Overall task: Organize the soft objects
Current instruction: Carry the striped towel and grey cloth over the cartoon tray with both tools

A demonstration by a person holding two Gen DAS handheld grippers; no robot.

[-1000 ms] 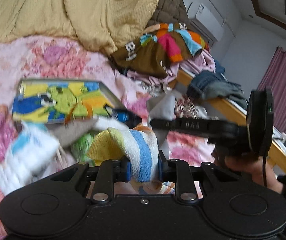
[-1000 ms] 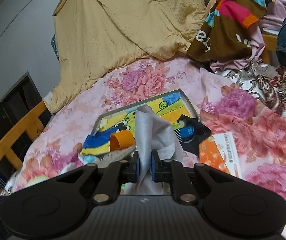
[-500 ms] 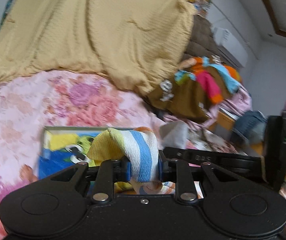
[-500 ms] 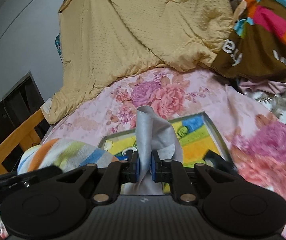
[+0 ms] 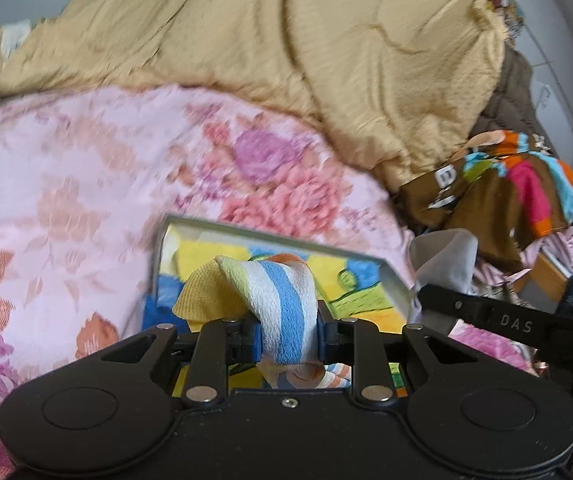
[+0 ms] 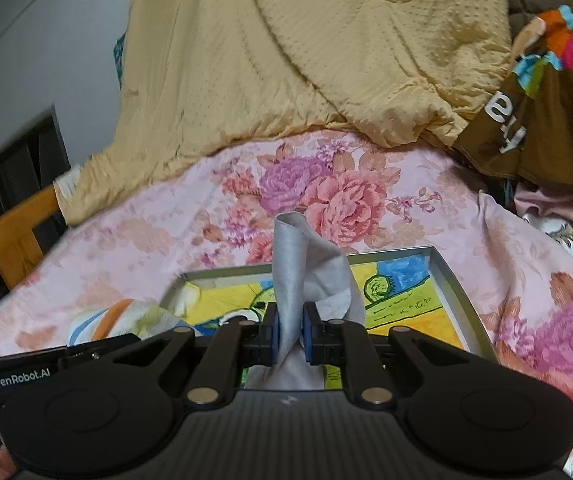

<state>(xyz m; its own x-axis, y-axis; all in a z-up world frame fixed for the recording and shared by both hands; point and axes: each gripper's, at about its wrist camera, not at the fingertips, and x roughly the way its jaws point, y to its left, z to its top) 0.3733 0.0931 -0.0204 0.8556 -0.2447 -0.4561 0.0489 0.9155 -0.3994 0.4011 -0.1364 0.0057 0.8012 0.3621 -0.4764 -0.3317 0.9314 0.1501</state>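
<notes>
Left gripper (image 5: 288, 330): jaws clenched on a striped cloth (image 5: 282, 304) of yellow, white and blue, pinched mid-fold so that both ends hang free and the bundle stands clear of the bed. Right gripper (image 6: 290, 330): jaws clenched on a grey cloth (image 6: 306, 280), gripped low, its upper part rising as a loose roll above the pads (image 6: 273, 330). Both cloths are held over a shallow grey tray (image 6: 452, 284) with a bright cartoon picture on its floor; the tray lies on the floral bedspread (image 6: 158, 236). Judged from this placement, the tray is the probable collecting spot. The two grippers sit side by side, each level and aimed forward over the tray's near edge; the right gripper's body crosses the left view at its right margin. Beyond lie a tan quilt (image 5: 286, 52) and a heap of multicoloured clothing (image 5: 510, 188). The left view is motion-blurred, so height above the tray is uncertain.
</notes>
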